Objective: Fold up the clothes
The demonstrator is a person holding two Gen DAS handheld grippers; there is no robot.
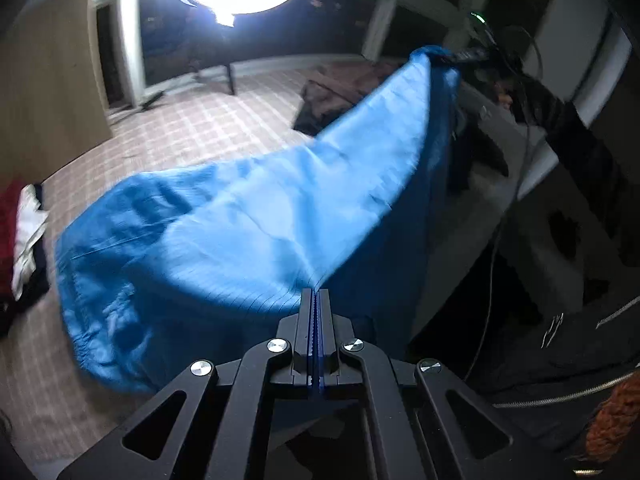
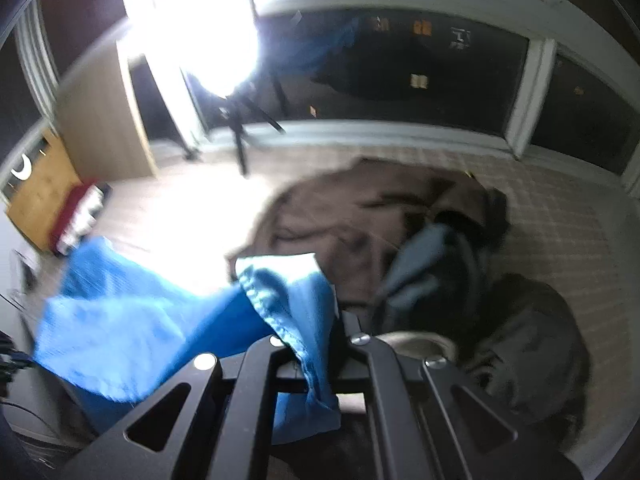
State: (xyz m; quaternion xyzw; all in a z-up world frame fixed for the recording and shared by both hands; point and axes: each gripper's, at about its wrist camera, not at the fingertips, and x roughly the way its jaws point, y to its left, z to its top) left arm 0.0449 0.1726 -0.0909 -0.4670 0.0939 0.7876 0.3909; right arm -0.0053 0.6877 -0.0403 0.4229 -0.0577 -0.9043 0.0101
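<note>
A blue garment hangs stretched in the air between my two grippers, above a checked surface. My left gripper is shut on one edge of it, its jaws pressed together on the cloth. The other end rises to the upper right, where my right gripper pinches it. In the right wrist view the blue garment drapes over my right gripper, which is shut on a hemmed edge; the cloth hides its fingertips.
A pile of brown and dark clothes with a grey-blue piece lies on the checked surface. A red and white folded stack sits at the left. A bright lamp on a tripod stands before dark windows.
</note>
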